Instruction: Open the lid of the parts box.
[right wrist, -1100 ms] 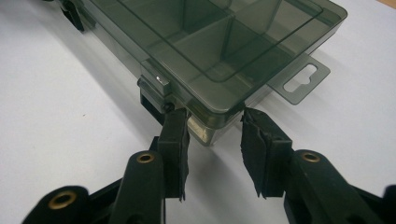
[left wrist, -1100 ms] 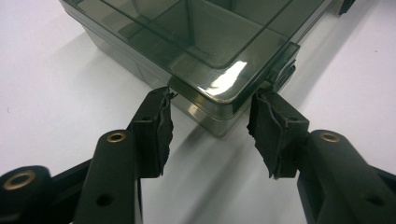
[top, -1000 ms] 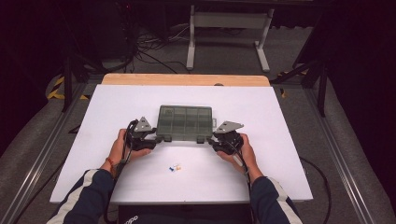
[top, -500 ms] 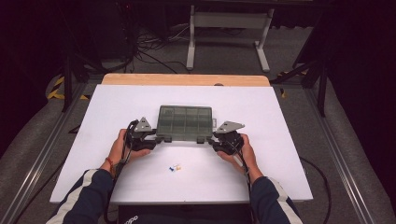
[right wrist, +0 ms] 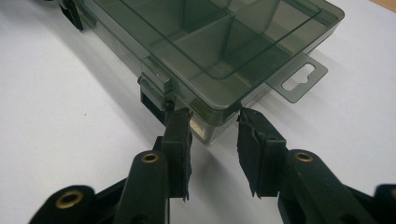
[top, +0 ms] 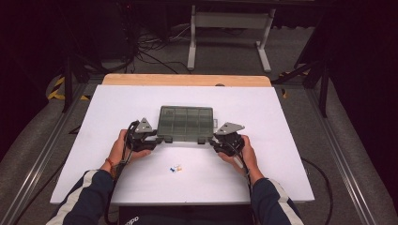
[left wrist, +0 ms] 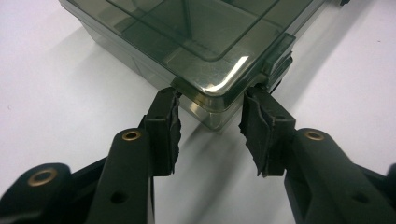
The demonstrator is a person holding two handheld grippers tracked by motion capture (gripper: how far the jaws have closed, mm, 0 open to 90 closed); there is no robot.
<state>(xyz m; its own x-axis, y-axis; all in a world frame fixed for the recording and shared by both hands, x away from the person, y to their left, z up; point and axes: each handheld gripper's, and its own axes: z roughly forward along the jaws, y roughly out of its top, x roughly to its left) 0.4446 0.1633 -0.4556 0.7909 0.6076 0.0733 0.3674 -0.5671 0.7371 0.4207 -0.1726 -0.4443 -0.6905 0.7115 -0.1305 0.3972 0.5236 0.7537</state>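
Left tool (left wrist: 210, 109) and right tool (right wrist: 214, 114) each straddle a near corner of the compartment box (top: 186, 123), jaws narrow, touching. Box sits mid-worktop (top: 291, 140), lid shut; small parts (top: 176, 167) at 6 o'clock remain outside, apparently unsorted.

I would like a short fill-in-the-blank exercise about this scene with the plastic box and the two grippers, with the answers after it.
1. The lid of the smoky plastic box is ____.
2. The left gripper and the right gripper each straddle a near ____ of the box.
3. The small coloured bits lie on the white table, ____ the box.
4. The hanging tab sticks out on the side of the ____ gripper.

Answers: closed; corner; outside; right
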